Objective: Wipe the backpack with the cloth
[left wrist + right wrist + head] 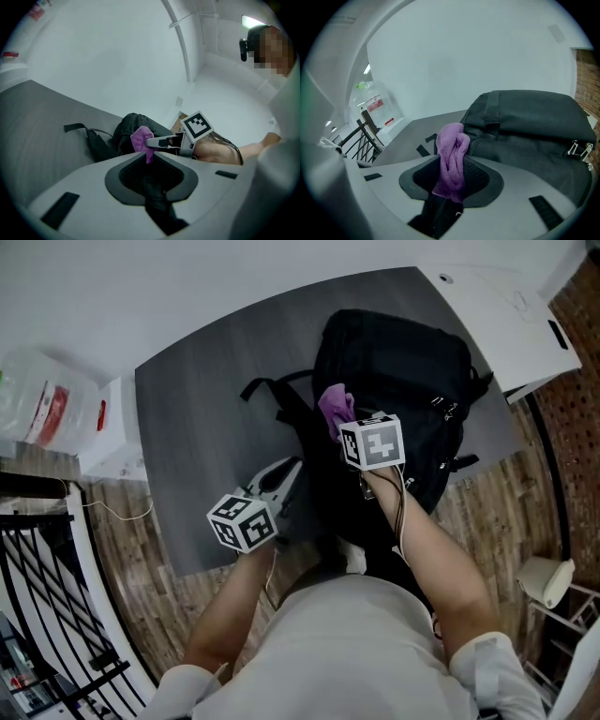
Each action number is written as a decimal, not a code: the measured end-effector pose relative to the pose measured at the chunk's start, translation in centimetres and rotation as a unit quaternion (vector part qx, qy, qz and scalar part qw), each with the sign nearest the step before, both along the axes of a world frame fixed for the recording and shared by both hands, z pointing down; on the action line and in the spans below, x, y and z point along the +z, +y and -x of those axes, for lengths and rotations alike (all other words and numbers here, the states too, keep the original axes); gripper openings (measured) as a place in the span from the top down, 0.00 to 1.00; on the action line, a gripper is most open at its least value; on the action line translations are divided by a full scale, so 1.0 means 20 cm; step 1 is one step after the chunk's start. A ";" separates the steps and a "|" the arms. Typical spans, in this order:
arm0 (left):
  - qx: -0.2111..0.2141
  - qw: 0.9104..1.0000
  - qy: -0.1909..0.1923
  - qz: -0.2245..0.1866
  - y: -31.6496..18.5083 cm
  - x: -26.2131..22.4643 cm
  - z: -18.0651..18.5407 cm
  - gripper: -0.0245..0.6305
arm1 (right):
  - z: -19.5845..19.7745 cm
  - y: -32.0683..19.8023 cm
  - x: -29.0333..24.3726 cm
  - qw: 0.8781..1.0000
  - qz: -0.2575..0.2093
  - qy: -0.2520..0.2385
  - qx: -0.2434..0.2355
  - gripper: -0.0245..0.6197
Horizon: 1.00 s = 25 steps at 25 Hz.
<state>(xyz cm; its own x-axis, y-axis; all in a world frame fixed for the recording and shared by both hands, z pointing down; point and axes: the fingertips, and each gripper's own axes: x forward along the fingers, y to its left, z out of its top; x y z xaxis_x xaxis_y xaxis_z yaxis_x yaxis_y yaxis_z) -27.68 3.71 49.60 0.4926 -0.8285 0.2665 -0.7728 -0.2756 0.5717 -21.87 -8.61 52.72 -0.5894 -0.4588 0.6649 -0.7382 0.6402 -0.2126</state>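
Note:
A black backpack [398,395] lies on the dark grey table [202,418], its straps [272,390] trailing to the left. My right gripper [339,424] is shut on a bunched purple cloth [335,405], at the backpack's left side. In the right gripper view the cloth [452,145] hangs between the jaws of the right gripper [451,161], with the backpack [529,124] just ahead. My left gripper [292,467] is shut and empty, low over the table beside the backpack's near left edge. The left gripper view shows the left gripper [150,154], with the cloth [139,138] and the backpack [123,131] beyond it.
A white slab [511,320] adjoins the table at the back right. A plastic bag [42,399] and a white box [111,432] sit at the left. Black railing [47,606] stands on the wooden floor at lower left, and a white stool [548,582] at right.

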 end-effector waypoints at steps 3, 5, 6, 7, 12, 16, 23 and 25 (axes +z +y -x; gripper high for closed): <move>0.030 1.000 0.005 -0.006 -0.04 -0.02 -0.13 0.92 | -0.08 0.01 -0.04 1.000 -0.004 -0.014 0.004 0.75; 0.052 0.999 0.006 -0.011 -0.06 -0.04 -0.23 0.92 | -0.16 0.01 -0.06 1.000 -0.010 -0.016 0.009 0.75; 0.063 0.998 0.007 -0.013 -0.07 -0.05 -0.27 0.92 | -0.20 0.02 -0.07 1.000 -0.013 -0.019 0.015 0.75; 0.073 0.997 0.007 -0.014 -0.07 -0.06 -0.32 0.92 | -0.24 0.02 -0.08 0.999 -0.014 -0.024 0.022 0.75; 0.119 0.993 0.011 -0.020 -0.10 -0.08 -0.53 0.92 | -0.42 0.03 -0.13 0.997 -0.013 -0.049 0.055 0.75; 0.149 0.988 0.012 -0.021 -0.10 -0.10 -0.67 0.92 | -0.60 0.02 -0.14 0.995 -0.013 -0.052 0.086 0.75; 0.175 0.984 0.012 -0.023 -0.12 -0.12 -0.82 0.92 | -0.85 0.02 -0.12 0.988 0.000 -0.078 0.133 0.75; 0.180 0.983 0.011 -0.023 -0.12 -0.12 -0.84 0.92 | -0.89 0.02 -0.12 0.987 0.001 -0.081 0.140 0.75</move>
<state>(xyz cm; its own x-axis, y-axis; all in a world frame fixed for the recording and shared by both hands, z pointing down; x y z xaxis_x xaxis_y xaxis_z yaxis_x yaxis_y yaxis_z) -10.79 1.22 47.26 0.7613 -0.6105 0.2183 -0.6077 -0.5547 0.5683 -4.01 -8.14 50.33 -0.5379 -0.6175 0.5738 -0.8426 0.4150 -0.3432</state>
